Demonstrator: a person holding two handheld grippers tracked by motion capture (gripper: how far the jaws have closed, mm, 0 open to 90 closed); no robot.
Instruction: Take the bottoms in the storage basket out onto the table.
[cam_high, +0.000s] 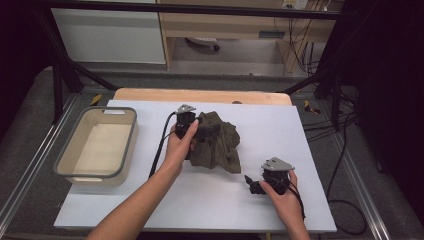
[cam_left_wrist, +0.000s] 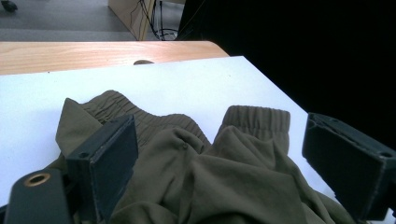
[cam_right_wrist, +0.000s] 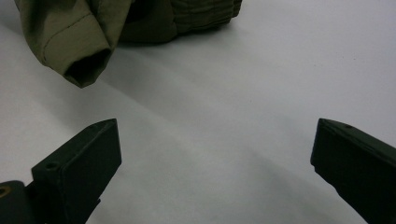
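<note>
The crumpled olive-green cloth garment (cam_high: 216, 141) lies mid-counter (cam_high: 280, 125) on white sheeting. The left tool (cam_left_wrist: 219, 163) straddles it with jaws wide, seemingly not pinching the fabric. The right tool (cam_right_wrist: 212, 168) gapes empty just beside it.

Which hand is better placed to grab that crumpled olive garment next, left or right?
Left. The left claw sits open right over the crumpled olive garment, fabric lying between its jaws. The right claw is open too, but rests apart from it on the white sheet.
</note>
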